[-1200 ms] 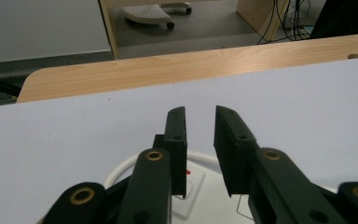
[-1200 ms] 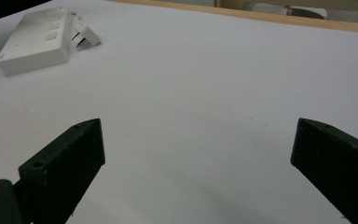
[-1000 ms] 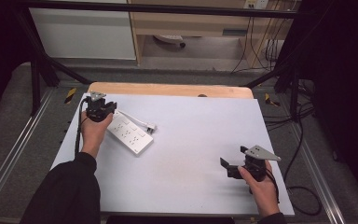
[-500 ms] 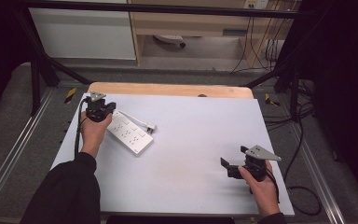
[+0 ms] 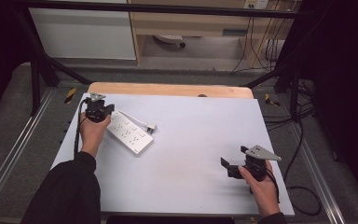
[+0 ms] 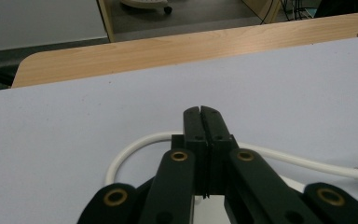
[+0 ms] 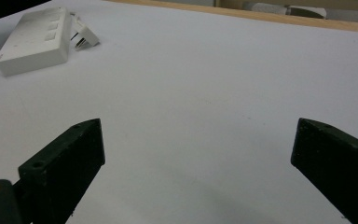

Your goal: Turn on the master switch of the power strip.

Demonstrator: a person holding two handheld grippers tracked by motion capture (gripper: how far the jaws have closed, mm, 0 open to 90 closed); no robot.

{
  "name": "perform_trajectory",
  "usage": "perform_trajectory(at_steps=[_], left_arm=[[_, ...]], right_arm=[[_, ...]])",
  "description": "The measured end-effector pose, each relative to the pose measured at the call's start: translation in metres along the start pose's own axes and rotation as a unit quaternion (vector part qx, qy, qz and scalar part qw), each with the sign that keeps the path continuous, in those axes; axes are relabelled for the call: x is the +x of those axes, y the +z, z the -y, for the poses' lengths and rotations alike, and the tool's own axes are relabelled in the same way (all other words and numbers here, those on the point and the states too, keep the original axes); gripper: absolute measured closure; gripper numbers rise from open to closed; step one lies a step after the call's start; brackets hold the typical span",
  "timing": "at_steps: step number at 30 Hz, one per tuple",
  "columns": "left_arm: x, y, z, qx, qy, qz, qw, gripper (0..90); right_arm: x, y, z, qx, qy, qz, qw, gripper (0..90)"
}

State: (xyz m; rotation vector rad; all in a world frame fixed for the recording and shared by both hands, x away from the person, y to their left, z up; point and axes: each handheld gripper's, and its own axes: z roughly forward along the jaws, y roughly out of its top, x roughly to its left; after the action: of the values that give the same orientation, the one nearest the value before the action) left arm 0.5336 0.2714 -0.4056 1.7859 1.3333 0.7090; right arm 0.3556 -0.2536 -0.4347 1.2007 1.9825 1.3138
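White power strip (image 5: 129, 134), no readable markings, white table (image 5: 191, 140)

Both my claws were all black with brass-ringed screw holes on the links. Left claw (image 5: 98, 112) and right claw (image 5: 242, 167) each carried a grey triangular plate, black cable trailing. I wore dark sleeves (image 5: 70, 186).

The white table top (image 5: 191, 140) is bare across its middle and from 12 to 6 o'clock — lots of room to pass there. At about 10 o'clock the power strip (image 5: 129, 134), its cord (image 6: 135, 149) and plug (image 5: 151, 126) lie in the way — the left gripper (image 5: 97, 111), jaws pressed together, sits just beside them. The right gripper (image 5: 233, 168), jaws wide apart, is at 4 o'clock.
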Motion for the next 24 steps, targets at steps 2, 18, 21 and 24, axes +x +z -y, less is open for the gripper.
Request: perform_trajectory(at_steps=[2,18,21,24], left_arm=[[0.0,0.001,0.0,0.002,-0.002,0.001,1.0,89.9],[0.004,0.01,0.008,0.032,0.001,-0.007,0.9995,89.9],[0.006,0.011,0.01,0.037,0.0,-0.008,0.9993,89.9],[0.007,0.013,0.012,0.04,-0.002,-0.008,0.9992,89.9]], right_arm=[[0.0,0.0,0.0,0.0,0.0,0.0,1.0,3.3],[-0.001,0.0,0.0,0.001,0.0,0.0,1.0,3.1],[-0.001,0.0,0.0,0.001,0.0,0.0,1.0,3.1],[-0.001,0.0,0.0,0.001,0.001,-0.001,1.0,3.2]])
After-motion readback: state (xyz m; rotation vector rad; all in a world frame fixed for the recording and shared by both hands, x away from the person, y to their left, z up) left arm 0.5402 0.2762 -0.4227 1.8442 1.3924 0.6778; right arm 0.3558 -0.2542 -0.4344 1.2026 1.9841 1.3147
